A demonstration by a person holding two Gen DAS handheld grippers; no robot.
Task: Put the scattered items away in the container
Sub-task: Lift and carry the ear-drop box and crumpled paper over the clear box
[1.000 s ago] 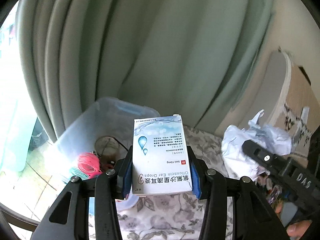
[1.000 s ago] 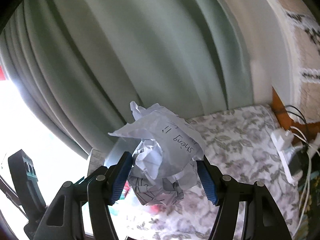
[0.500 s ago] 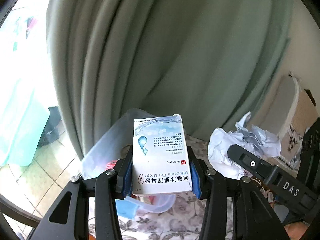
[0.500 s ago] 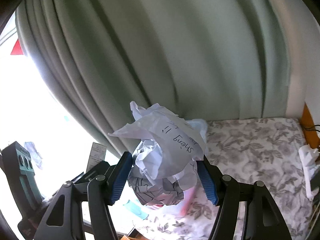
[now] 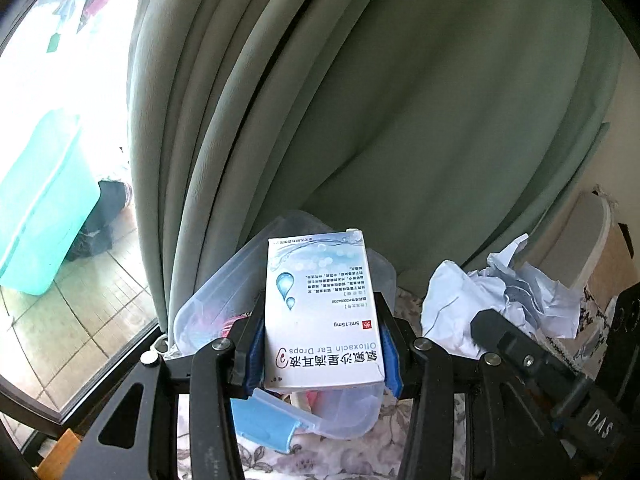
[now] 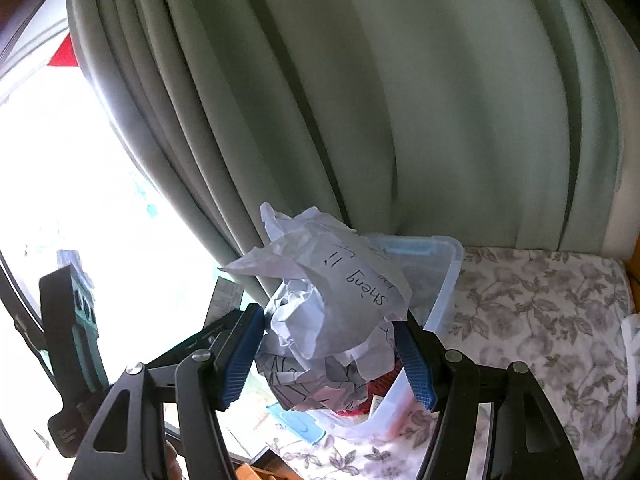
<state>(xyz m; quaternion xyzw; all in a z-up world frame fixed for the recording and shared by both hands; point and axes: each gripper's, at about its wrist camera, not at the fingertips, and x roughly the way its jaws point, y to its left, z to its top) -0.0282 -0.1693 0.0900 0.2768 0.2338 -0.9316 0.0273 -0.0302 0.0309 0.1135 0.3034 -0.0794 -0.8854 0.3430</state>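
My left gripper (image 5: 322, 354) is shut on a white and blue ear drops box (image 5: 320, 312), held upright above the clear plastic container (image 5: 208, 300). The container stands on the floral cloth against the green curtain, with red and pink items inside. My right gripper (image 6: 334, 356) is shut on a crumpled paper ball (image 6: 328, 312) with handwriting on it, just in front of the same container (image 6: 444, 300). In the left wrist view the paper ball (image 5: 504, 296) and the right gripper's black body (image 5: 540, 372) show to the right of the box.
A green curtain (image 5: 360, 100) hangs right behind the container. A floral cloth (image 6: 540, 320) covers the surface to the right. A window with a tiled floor and a teal bin (image 5: 36, 204) lies to the left. A blue lid clip (image 5: 264, 420) hangs at the container's near end.
Both grippers have swung left with their loads. The container has come nearer and sits lower under the box, and the window and teal bin have come into view on the left.
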